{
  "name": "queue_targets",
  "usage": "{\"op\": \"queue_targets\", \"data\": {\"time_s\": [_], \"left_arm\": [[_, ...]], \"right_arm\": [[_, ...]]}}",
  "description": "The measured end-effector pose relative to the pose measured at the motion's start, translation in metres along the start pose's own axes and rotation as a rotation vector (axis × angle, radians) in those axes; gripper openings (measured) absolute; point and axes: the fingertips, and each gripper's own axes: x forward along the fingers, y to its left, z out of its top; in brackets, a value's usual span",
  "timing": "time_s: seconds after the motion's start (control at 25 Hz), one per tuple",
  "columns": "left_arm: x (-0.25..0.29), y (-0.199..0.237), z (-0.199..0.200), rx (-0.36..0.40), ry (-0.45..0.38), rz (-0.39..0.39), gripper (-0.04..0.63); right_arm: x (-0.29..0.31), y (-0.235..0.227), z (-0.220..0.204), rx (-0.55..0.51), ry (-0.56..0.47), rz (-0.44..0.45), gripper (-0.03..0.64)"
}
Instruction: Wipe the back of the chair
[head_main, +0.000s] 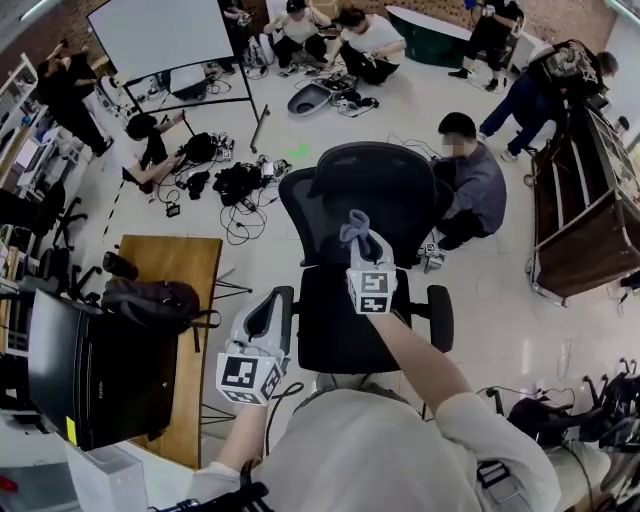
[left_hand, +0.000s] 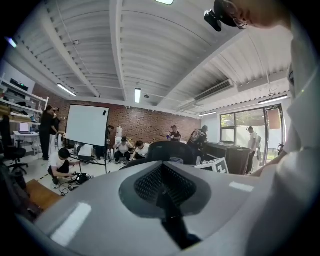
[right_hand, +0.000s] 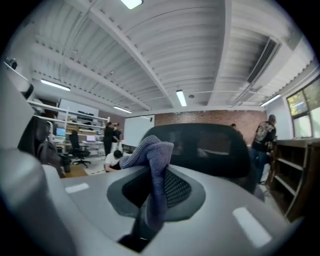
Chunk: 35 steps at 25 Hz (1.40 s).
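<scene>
The chair (head_main: 345, 320) is a black office chair standing upright on the pale floor (head_main: 500, 330) at mid-scene, with its seat toward the near side and its backrest (head_main: 385, 185) on the far side. The backrest is dark mesh in a black frame, broad, with a rounded top edge. One padded armrest (head_main: 440, 318) is on the right of the seat and a second armrest (head_main: 283, 305) is on the left.

The cloth (right_hand: 150, 155) is a grey-blue knitted fabric, bunched, and is clamped between the jaws of the right gripper (head_main: 362, 248). Its free upper end flops over to the left. It sits in front of the lower middle of the backrest. Contact with the mesh cannot be confirmed.
</scene>
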Motion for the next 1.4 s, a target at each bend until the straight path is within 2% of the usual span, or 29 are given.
{"op": "queue_targets", "data": {"time_s": [0.08,0.16,0.24,0.32,0.4,0.56,0.68,0.8,0.92,1.0,1.24,1.4], "left_arm": [[-0.014,0.012,0.0,0.0,0.007,0.046,0.009],[-0.032,0.026,-0.005,-0.01,0.017,0.102,0.009],[-0.049,0.041,-0.009,-0.025,0.015,0.145,0.014],[-0.065,0.047,-0.01,-0.019,0.01,0.166,0.014],[-0.079,0.05,-0.016,-0.015,0.019,0.197,0.014],[-0.101,0.061,-0.04,-0.032,0.072,0.262,0.014],[-0.106,0.067,-0.046,-0.05,0.084,0.281,0.014],[-0.083,0.063,-0.039,-0.041,0.087,0.247,0.014],[-0.049,0.051,-0.024,-0.009,0.087,0.179,0.015],[-0.028,0.035,-0.021,0.024,0.082,0.118,0.015],[0.037,-0.026,-0.022,0.037,0.069,-0.098,0.015],[0.05,-0.058,-0.034,0.029,0.071,-0.182,0.015]], "right_arm": [[0.03,0.064,-0.009,-0.008,0.024,0.114,0.049],[0.076,0.11,-0.045,-0.013,0.086,0.173,0.049],[0.132,0.127,-0.101,-0.022,0.179,0.162,0.049],[0.176,0.123,-0.156,-0.042,0.283,0.121,0.049],[0.201,0.109,-0.186,-0.033,0.356,0.086,0.048],[0.22,0.099,-0.17,-0.026,0.307,0.09,0.048],[0.219,0.089,-0.164,0.006,0.292,0.073,0.048],[0.21,0.045,-0.165,0.017,0.294,0.022,0.048],[0.191,-0.021,-0.162,0.015,0.295,-0.053,0.048],[0.168,-0.076,-0.162,0.023,0.291,-0.125,0.048],[0.079,-0.247,-0.182,0.064,0.314,-0.364,0.046],[0.036,-0.301,-0.202,0.062,0.347,-0.421,0.046]]}}
